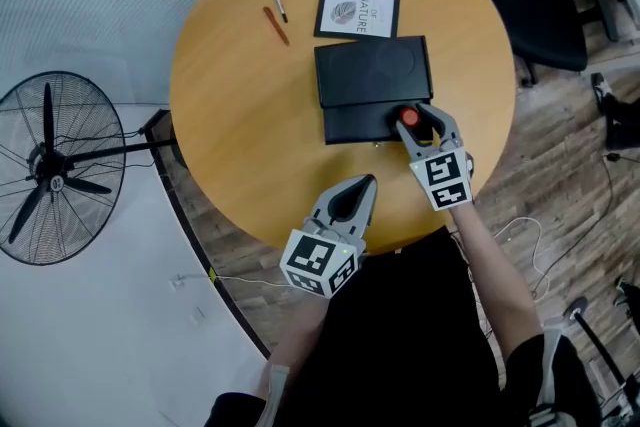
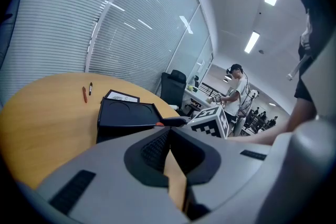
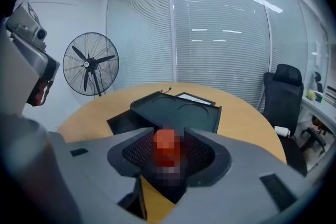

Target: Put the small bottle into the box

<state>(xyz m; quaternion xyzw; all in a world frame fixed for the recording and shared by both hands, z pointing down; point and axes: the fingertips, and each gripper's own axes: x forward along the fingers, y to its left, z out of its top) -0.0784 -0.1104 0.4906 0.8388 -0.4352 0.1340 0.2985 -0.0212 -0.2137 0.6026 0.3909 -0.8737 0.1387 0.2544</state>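
I'm looking at a honey-brown wooden counter (image 1: 240,115) carrying a matt black box (image 1: 372,75). The small bottle (image 3: 166,144) is showing a red cap. The left hand-held gripper (image 1: 370,181) and right hand-held gripper (image 1: 420,123) are showing grey, with black-and-white checked cubes. Towards the far edge are lying a black pen (image 1: 279,2), an orange-red pen (image 1: 276,26) and a black-bordered white card (image 1: 357,12).

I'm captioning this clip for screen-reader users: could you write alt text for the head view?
Seen from above, the right claw grips a red-capped small bottle at the near right edge of a black box on a round wooden table. The left claw, shut and empty, is to its left.
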